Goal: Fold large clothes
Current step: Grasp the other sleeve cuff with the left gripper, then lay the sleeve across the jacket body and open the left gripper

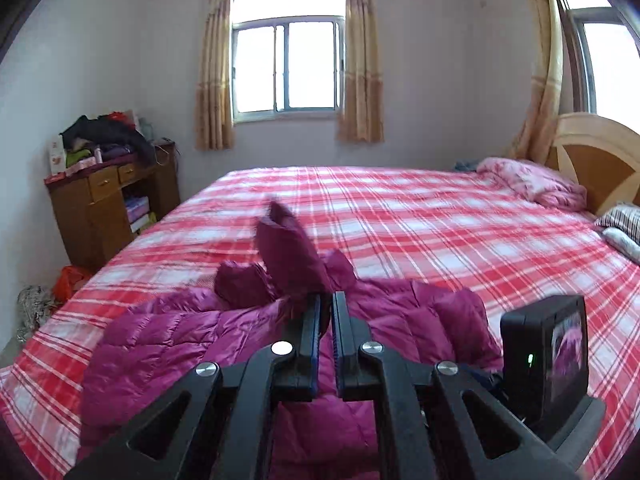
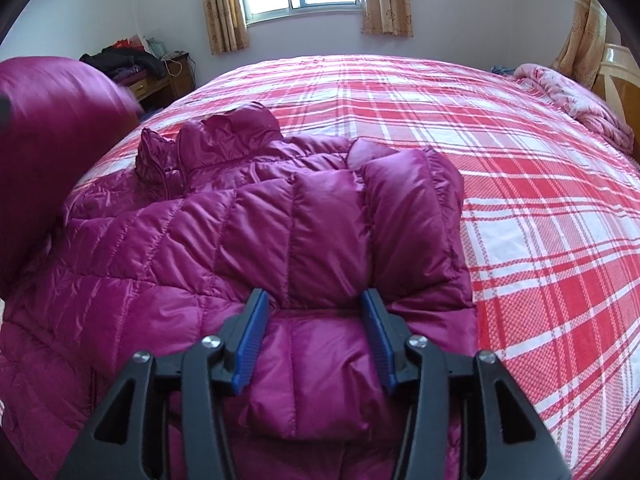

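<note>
I am watching the left gripper (image 1: 327,300) first: its jaws are pressing together on a fold of the jacket (image 1: 168,344), pinching what looks like a sleeve end (image 1: 290,248), which is standing up blurred just beyond the tips. The rest of the jacket is lying under and to both sides of these fingers, on the near part of the bed (image 1: 400,208).

Moving to the right gripper (image 2: 316,312), its jaws are standing apart, with no pad pressing on cloth. A folded-over sleeve (image 2: 360,216) is lying straight ahead of the tips, and a puffy part of the jacket (image 2: 168,240) is bulging up between the two blue pads (image 2: 250,348); I cannot tell whether the pads are brushing it. At the left edge of this view a blurred magenta mass is hanging in the air.

The jacket is looking shiny, magenta and quilted, with its collar (image 2: 224,132) lying towards the far side. It is spreading over the near left part of the red and white checked cover.
</note>
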Tool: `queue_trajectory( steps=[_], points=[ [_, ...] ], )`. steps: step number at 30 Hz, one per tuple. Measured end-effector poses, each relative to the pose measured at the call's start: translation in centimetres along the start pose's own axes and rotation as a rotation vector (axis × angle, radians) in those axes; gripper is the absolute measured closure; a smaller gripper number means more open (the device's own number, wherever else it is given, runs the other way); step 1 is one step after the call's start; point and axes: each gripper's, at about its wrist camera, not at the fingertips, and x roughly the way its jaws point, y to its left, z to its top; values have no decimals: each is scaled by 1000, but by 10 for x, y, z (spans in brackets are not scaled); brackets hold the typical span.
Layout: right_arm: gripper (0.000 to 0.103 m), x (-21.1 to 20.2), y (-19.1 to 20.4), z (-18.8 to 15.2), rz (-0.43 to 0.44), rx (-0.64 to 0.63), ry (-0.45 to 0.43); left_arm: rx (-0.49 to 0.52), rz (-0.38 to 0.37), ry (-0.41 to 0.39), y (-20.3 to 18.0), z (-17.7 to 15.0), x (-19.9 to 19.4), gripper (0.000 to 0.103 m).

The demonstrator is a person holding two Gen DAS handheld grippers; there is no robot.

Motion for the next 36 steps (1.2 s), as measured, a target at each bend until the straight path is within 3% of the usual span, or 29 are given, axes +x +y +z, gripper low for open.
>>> queue_trajectory(
  steps=[5, 10, 14, 17, 20, 22, 26, 27, 29, 30, 31, 33, 36],
  points=[
    [50, -1, -3, 0, 23, 22, -3, -4, -33, 118, -6, -23, 23, 98],
    [48, -1, -3, 0, 35, 29, -3, -80, -63, 351, 3, -43, 46, 97],
    [44, -2, -3, 0, 49, 31, -4, -94, -45, 301, 15, -54, 4, 97],
    [43, -19, -10, 1, 84, 76, -64, -163, -27, 255, 42, -61, -35, 97],
    [30, -40, -2, 13, 123, 85, -132, -229, 47, 231, 73, -74, -63, 97],
    [21, -40, 17, 26, 147, 32, -115, -279, 103, 230, 95, -80, -75, 97],
    [21, -9, 51, 40, 95, -66, -17, -378, 184, 191, 137, -84, -101, 97],
    [25, 3, 57, 40, 72, -84, 30, -395, 206, 181, 146, -85, -108, 97],
    [48, 21, 67, 38, 80, -101, 91, -413, 235, 175, 161, -86, -117, 97],
    [66, 22, 70, 37, 95, -105, 93, -429, 247, 175, 168, -87, -120, 96],
    [76, 18, 74, 37, 91, -117, 81, -448, 253, 172, 174, -88, -121, 96],
    [83, 0, 81, 38, 99, -136, 28, -494, 264, 168, 188, -89, -122, 96],
    [83, -37, 83, 35, 123, -147, -62, -520, 282, 161, 201, -81, -115, 95]
  ],
)
